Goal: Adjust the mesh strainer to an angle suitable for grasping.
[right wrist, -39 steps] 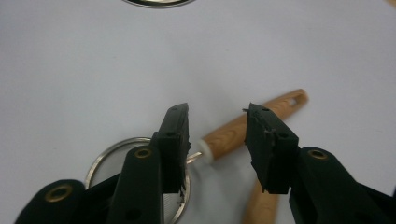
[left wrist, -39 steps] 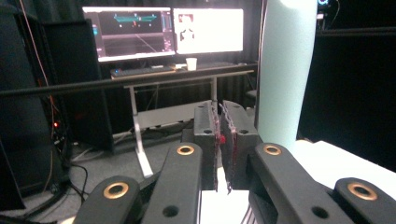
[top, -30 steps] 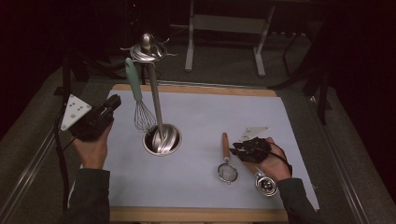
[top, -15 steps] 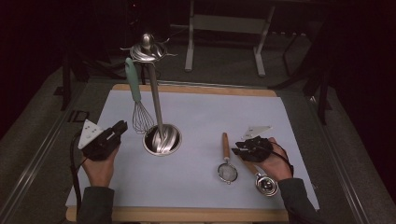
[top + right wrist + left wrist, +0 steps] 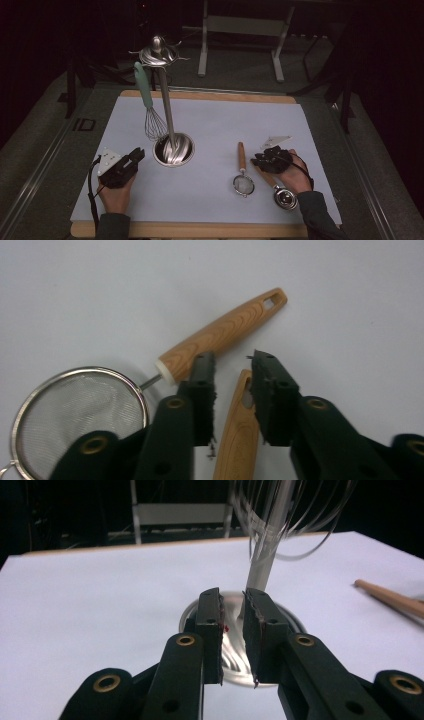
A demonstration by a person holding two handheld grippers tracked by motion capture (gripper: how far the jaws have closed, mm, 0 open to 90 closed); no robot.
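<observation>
The left claw (image 5: 134, 156) now rests low on the white table (image 5: 225, 125), well below where it was held half a second ago, when the hand carried it higher and farther out to the left; it has come in toward the stand's round steel base (image 5: 173, 149), which lies just ahead of its tips. In the left gripper view the left claw (image 5: 231, 625) has its jaws a little apart with nothing between them; the base (image 5: 240, 645) sits right behind them, the upright steel pole (image 5: 265, 555) rises just beyond the right-hand jaw, and the wires of the whisk (image 5: 295, 515) hang above and past it. In the high view the whisk (image 5: 150, 112) with its pale green handle hangs from the hook ring at the top of the stand, up and ahead of the left claw.

The right claw (image 5: 257, 161) has hardly shifted from the earlier picture; it lies over the wooden handle (image 5: 267, 175) of a utensil whose round steel head (image 5: 285, 197) sits behind it, near the wrist. In the right gripper view the right claw (image 5: 232, 390) stands apart astride that wooden handle (image 5: 240, 435), seemingly not yet pressing it, though the contact is hard to judge; the small mesh strainer (image 5: 75, 410) lies just to its left, its own wooden grip (image 5: 225, 330) angled away ahead of the tips.
</observation>
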